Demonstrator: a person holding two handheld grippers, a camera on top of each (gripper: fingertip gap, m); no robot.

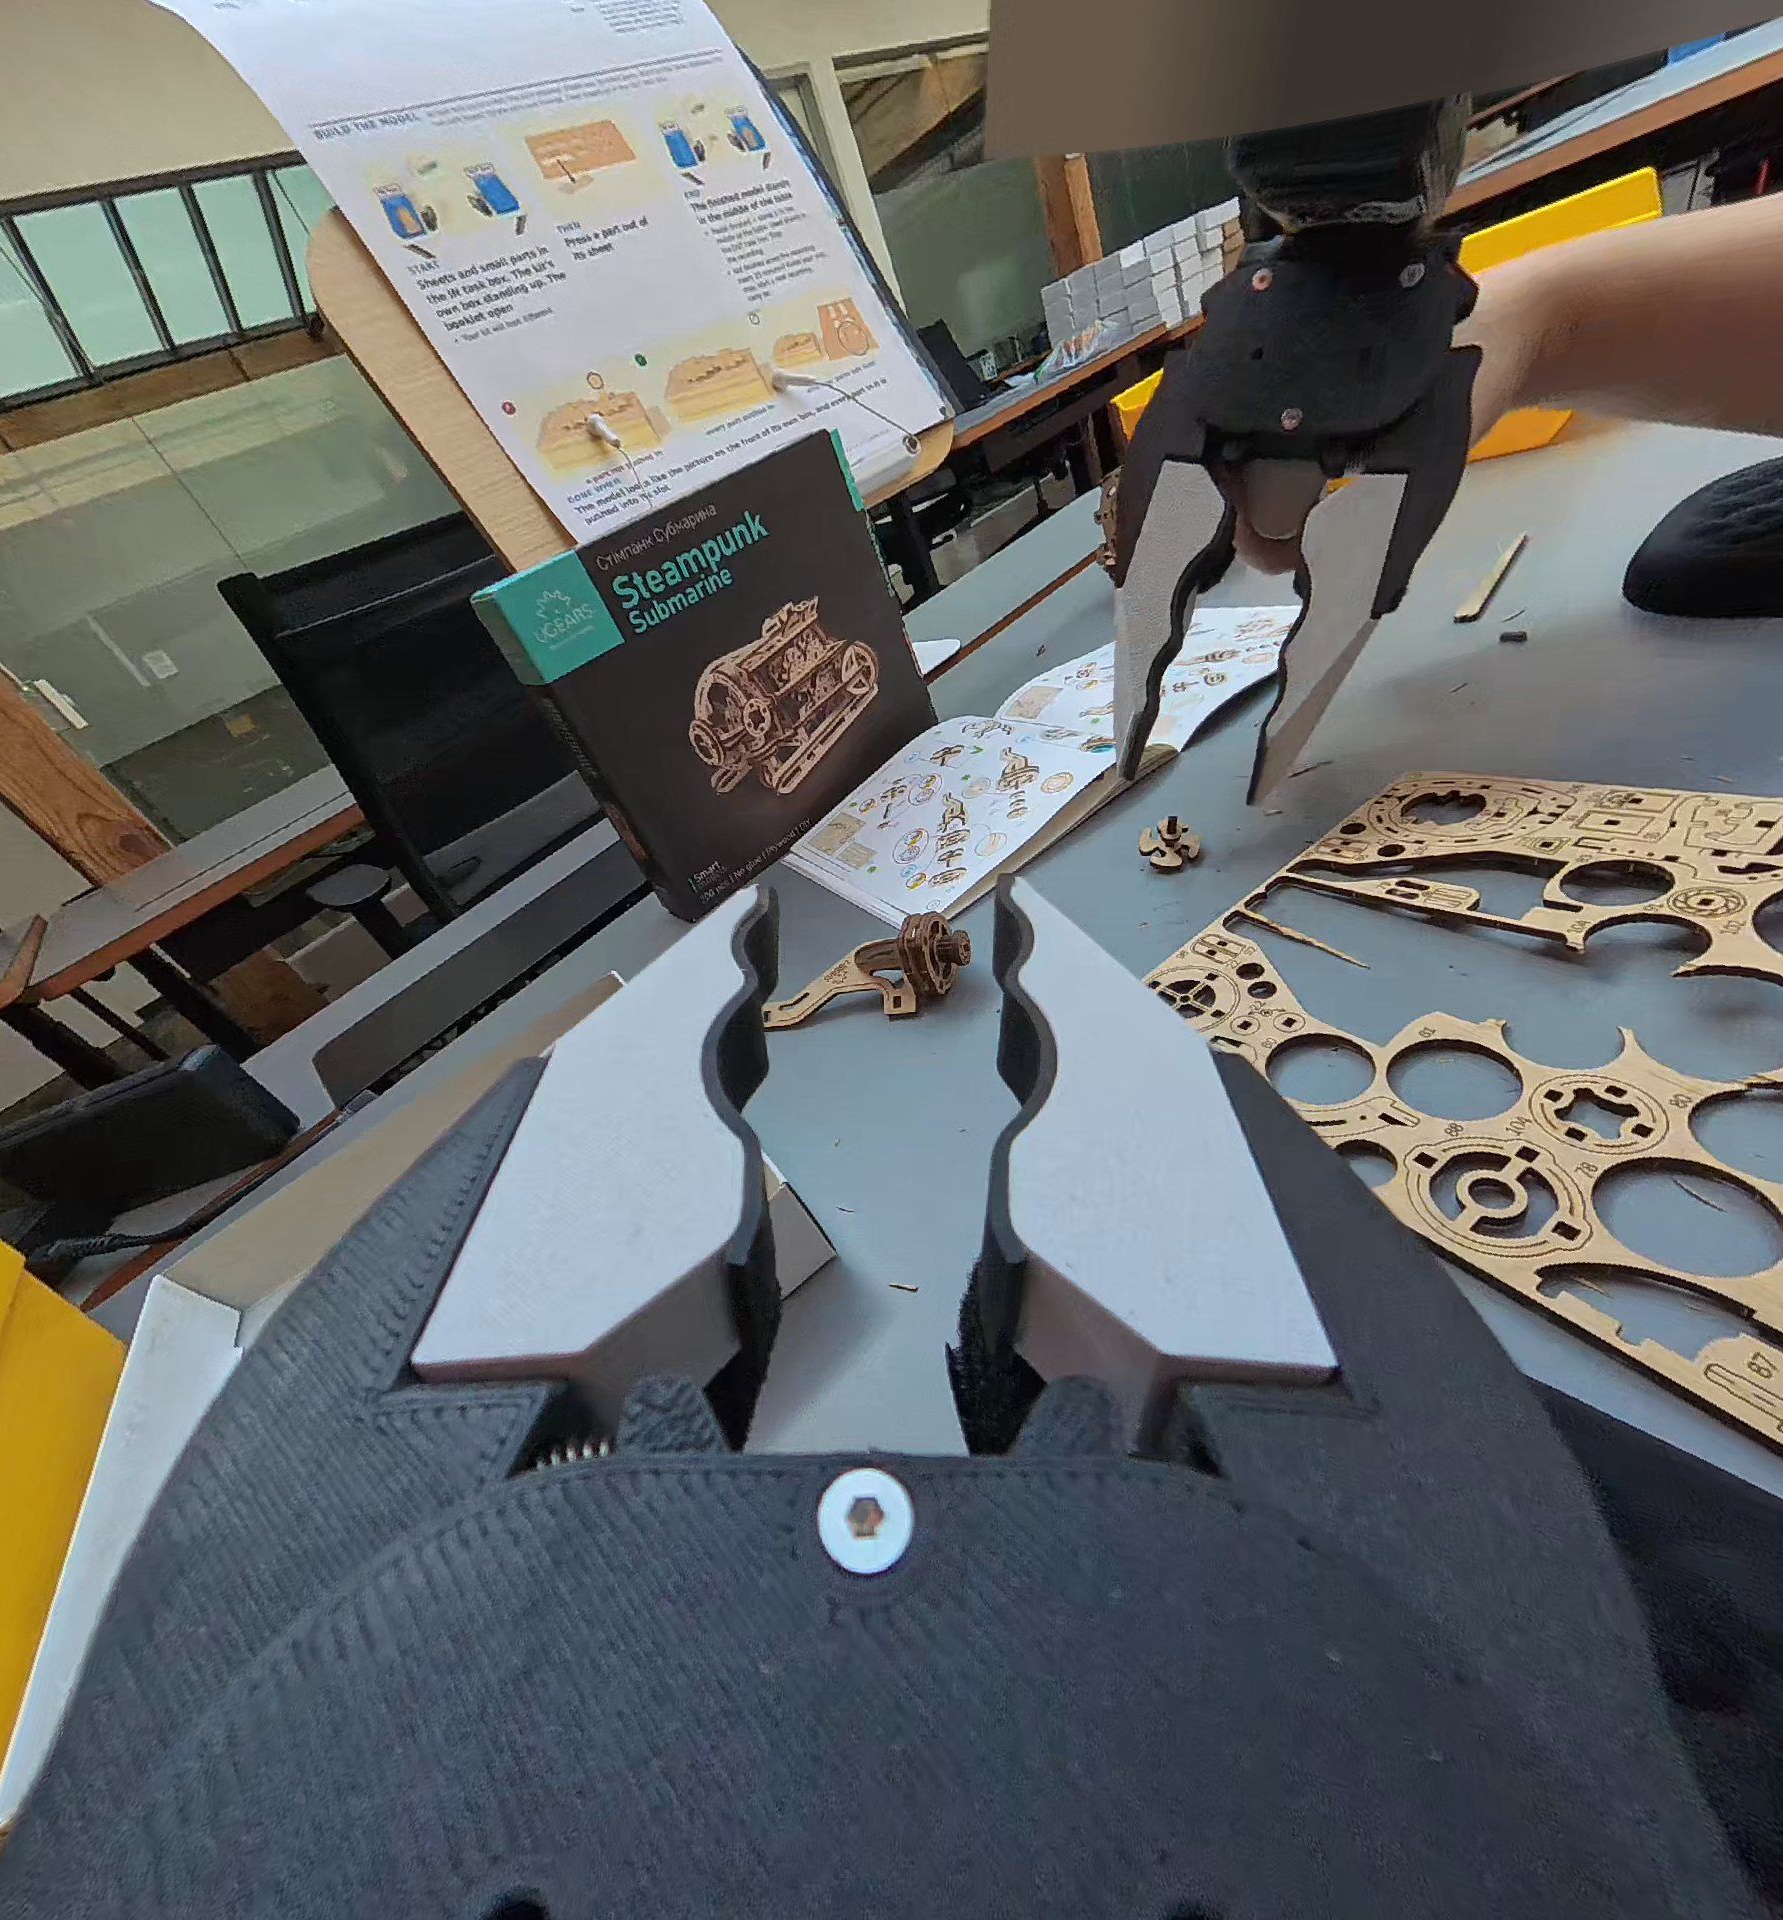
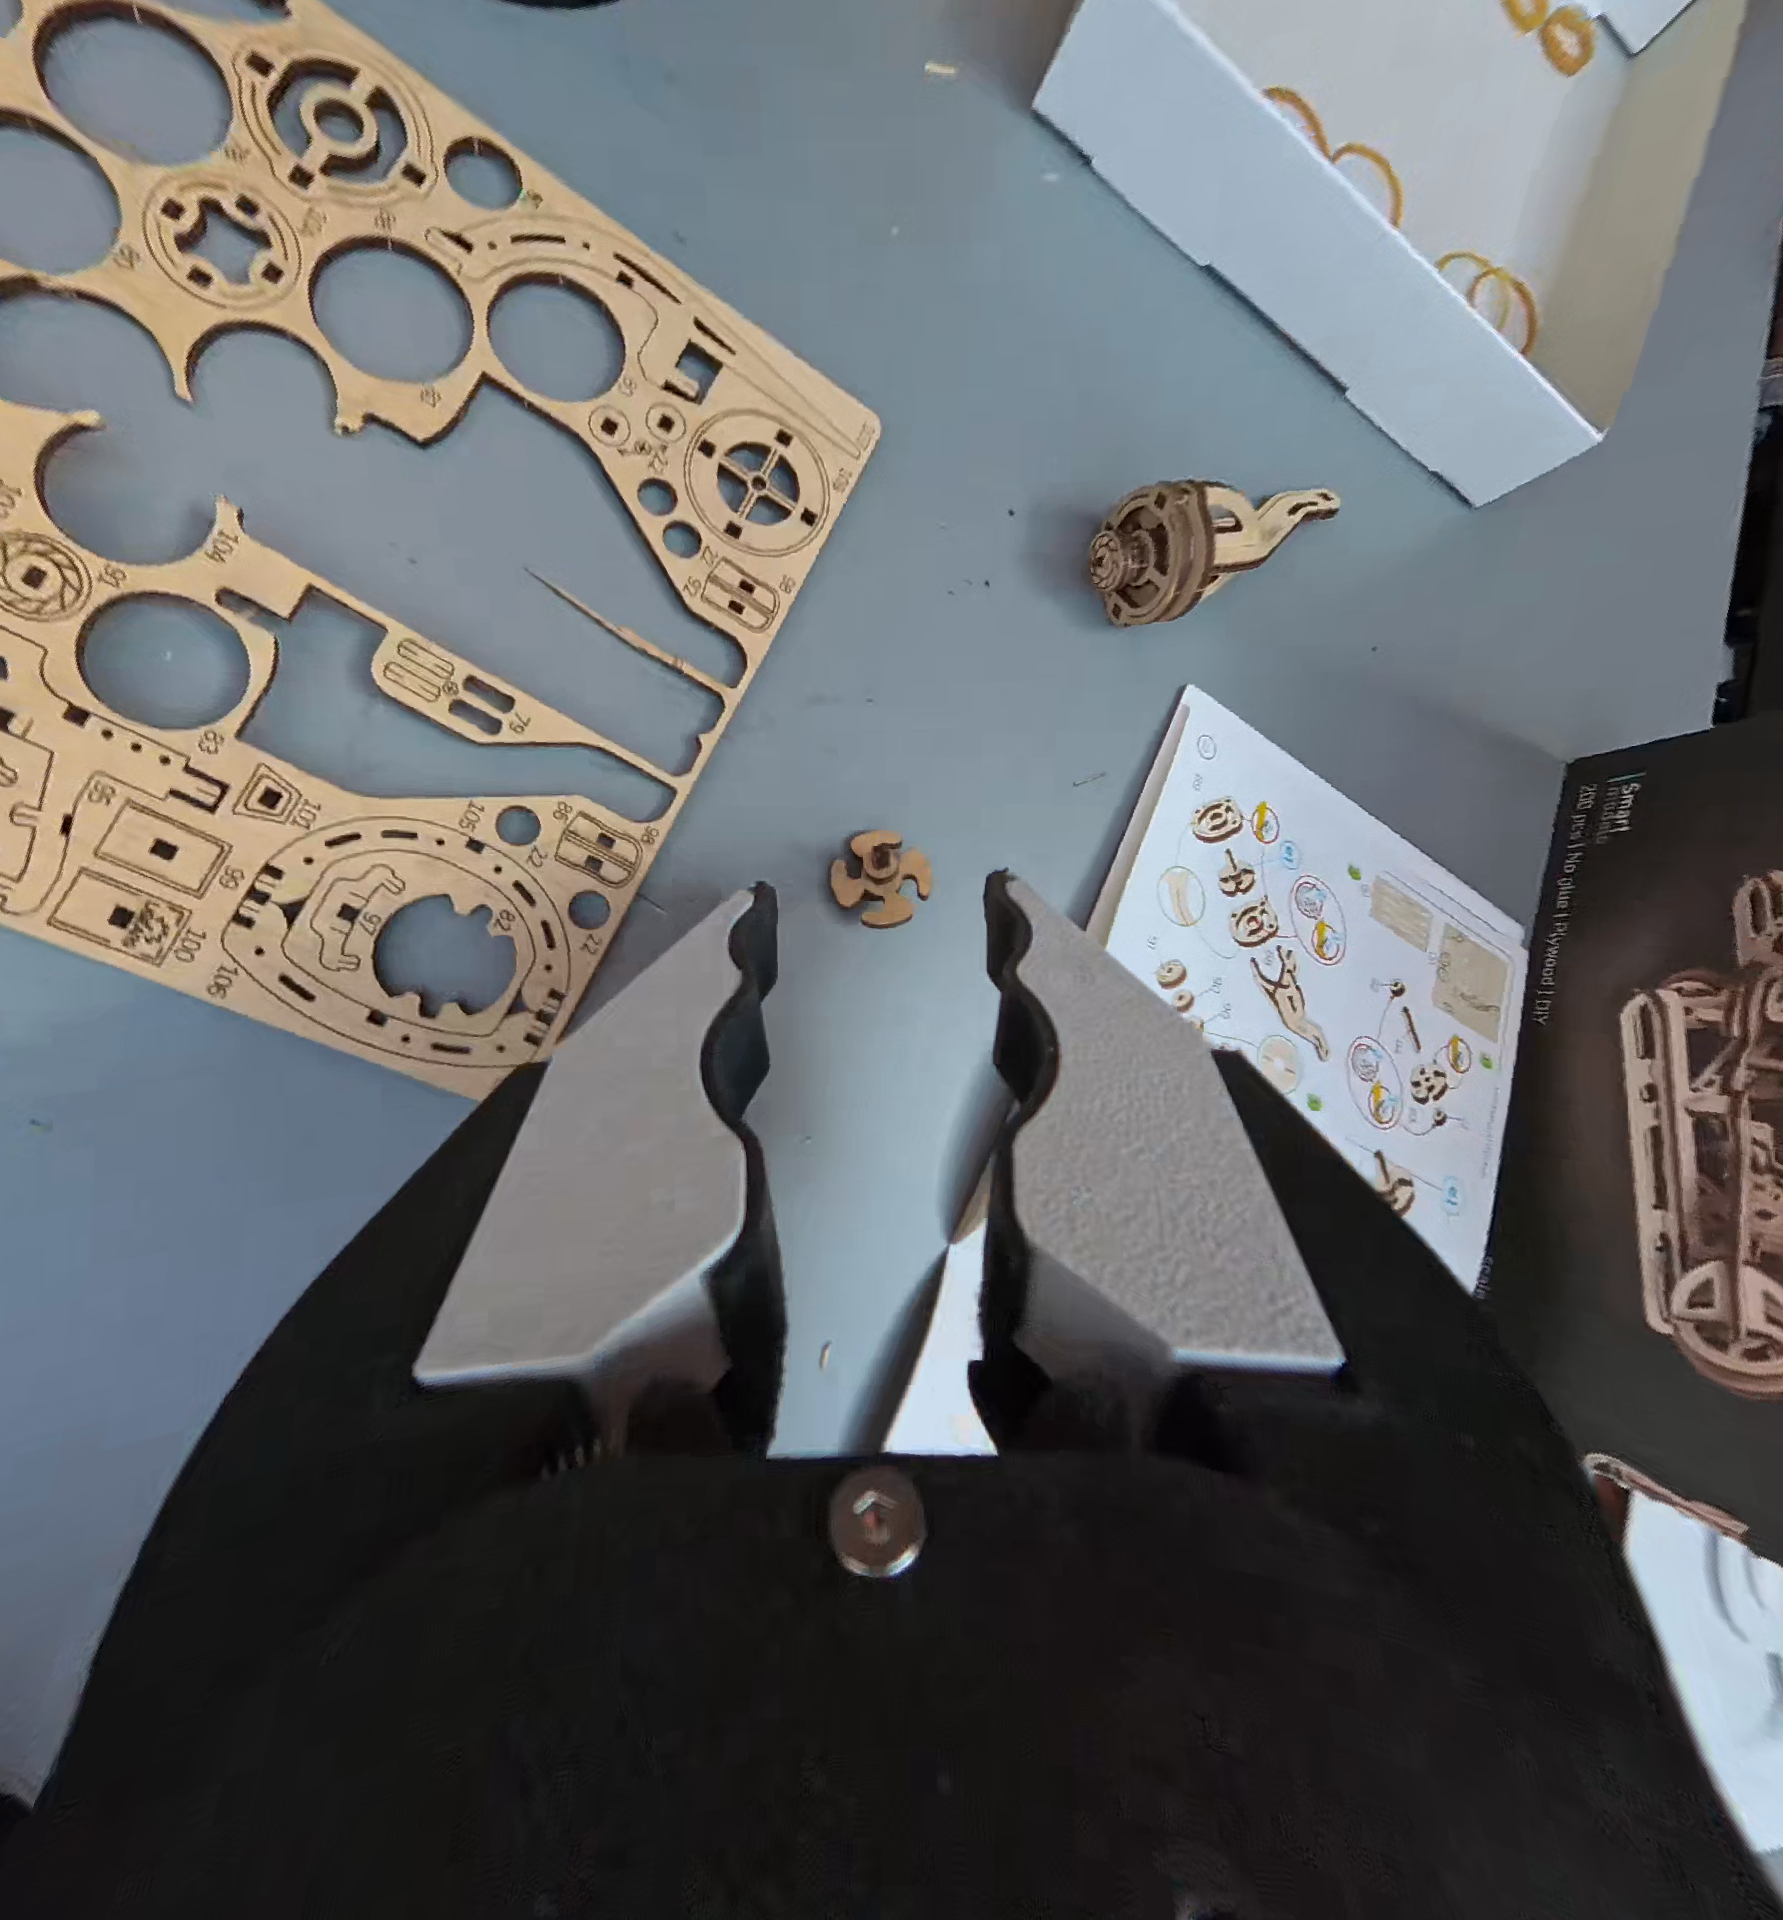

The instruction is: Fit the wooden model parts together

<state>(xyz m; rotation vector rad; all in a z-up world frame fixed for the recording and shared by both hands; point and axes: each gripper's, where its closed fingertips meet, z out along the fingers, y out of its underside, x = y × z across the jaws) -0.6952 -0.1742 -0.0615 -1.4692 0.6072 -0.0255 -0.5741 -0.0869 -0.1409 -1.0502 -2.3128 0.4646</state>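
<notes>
Fitting so far: one geared sub-assembly (image 2: 1173,551) is built and lies on the grey table (image 2: 918,343); a small four-lobed wheel part (image 2: 879,878) lies loose nearby.
Left gripper (image 1: 879,914): released, empty, aimed at the sub-assembly.
Right gripper (image 2: 874,899): released, empty, poised just short of the wheel part.
Plywood sheet (image 2: 274,582): many holes already emptied, many parts uncut.
Remaining: by my judgement, nearly everything; both pieces unjoined.
</notes>
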